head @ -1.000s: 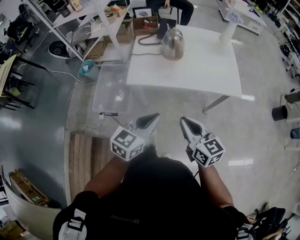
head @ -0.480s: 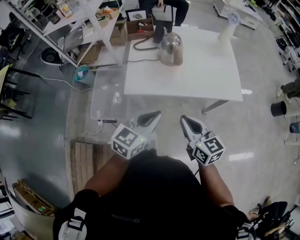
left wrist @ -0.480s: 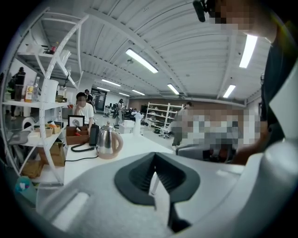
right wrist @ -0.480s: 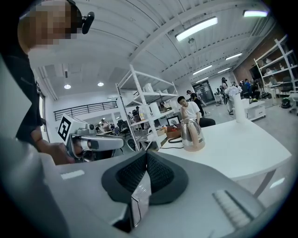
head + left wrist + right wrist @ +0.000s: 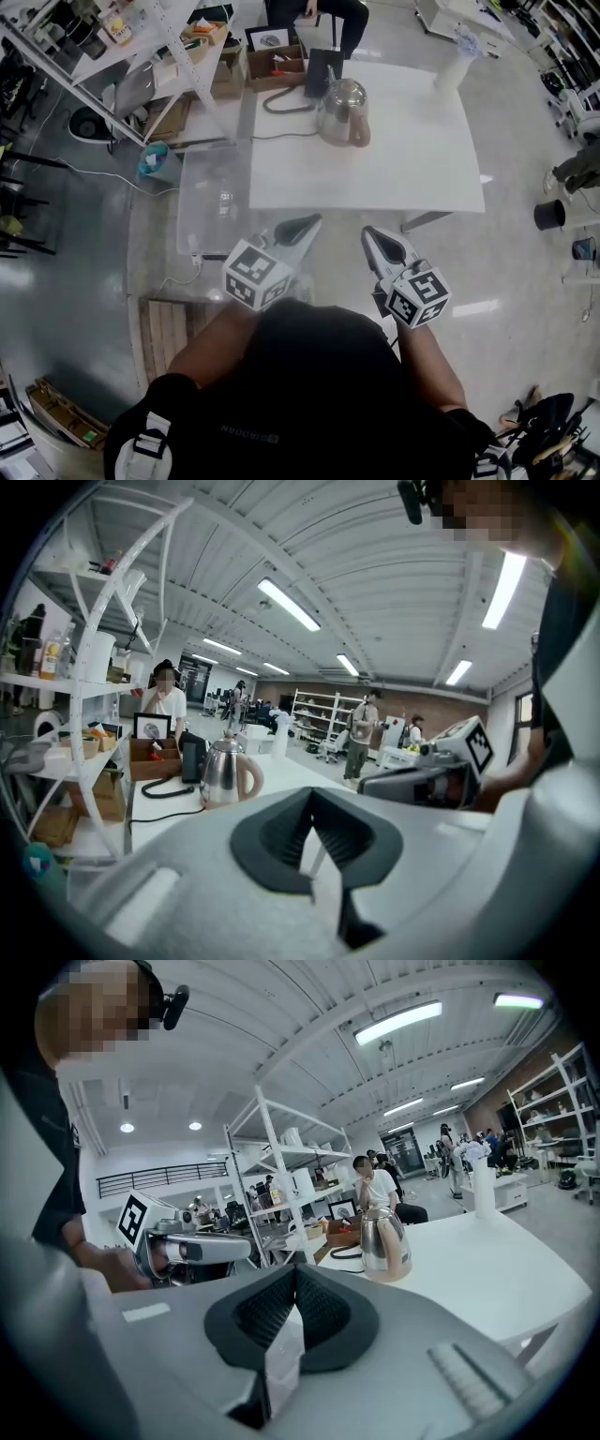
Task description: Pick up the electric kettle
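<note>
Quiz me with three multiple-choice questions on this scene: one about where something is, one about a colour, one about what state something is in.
1. Where is the kettle? A in a sink; B on the table; C on a stove.
2. What colour is the tabletop? A white; B green; C black.
3. How do the left gripper and the right gripper stand? A wide open; B clamped on the kettle; C shut, holding nothing.

Answers: B, the kettle stands near the table's far edge. A, the head view shows a plain white top. C, each gripper's own view shows its jaws together with nothing between them, and the kettle stands well beyond them.
</note>
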`<action>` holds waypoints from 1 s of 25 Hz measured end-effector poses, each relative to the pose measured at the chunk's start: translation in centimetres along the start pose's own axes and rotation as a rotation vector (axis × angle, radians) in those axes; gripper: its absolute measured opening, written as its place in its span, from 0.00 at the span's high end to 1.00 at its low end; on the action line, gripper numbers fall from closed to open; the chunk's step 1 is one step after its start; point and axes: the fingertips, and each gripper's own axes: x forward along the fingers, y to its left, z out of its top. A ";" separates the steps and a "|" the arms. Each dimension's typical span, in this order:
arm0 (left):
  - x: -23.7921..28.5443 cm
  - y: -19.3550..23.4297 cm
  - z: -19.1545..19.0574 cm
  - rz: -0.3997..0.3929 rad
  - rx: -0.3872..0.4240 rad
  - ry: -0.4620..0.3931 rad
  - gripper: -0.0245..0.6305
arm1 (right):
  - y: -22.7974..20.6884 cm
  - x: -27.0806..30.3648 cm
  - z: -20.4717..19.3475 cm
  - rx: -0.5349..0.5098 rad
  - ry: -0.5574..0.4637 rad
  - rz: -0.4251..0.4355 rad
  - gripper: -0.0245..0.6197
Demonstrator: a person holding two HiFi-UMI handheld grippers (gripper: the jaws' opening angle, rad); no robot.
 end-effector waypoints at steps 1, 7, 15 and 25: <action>-0.1 0.6 0.2 -0.001 0.004 -0.004 0.96 | -0.1 0.6 0.3 -0.001 -0.004 -0.005 0.95; -1.3 4.2 0.6 -0.004 0.017 -0.014 0.96 | 0.4 3.7 1.4 -0.020 -0.013 -0.036 0.95; -1.0 6.0 0.0 -0.047 -0.004 -0.006 0.96 | 0.6 5.3 1.1 -0.015 0.020 -0.071 0.95; 0.1 5.7 -0.4 -0.071 -0.007 0.002 0.96 | -0.4 4.8 0.3 0.002 0.031 -0.094 0.95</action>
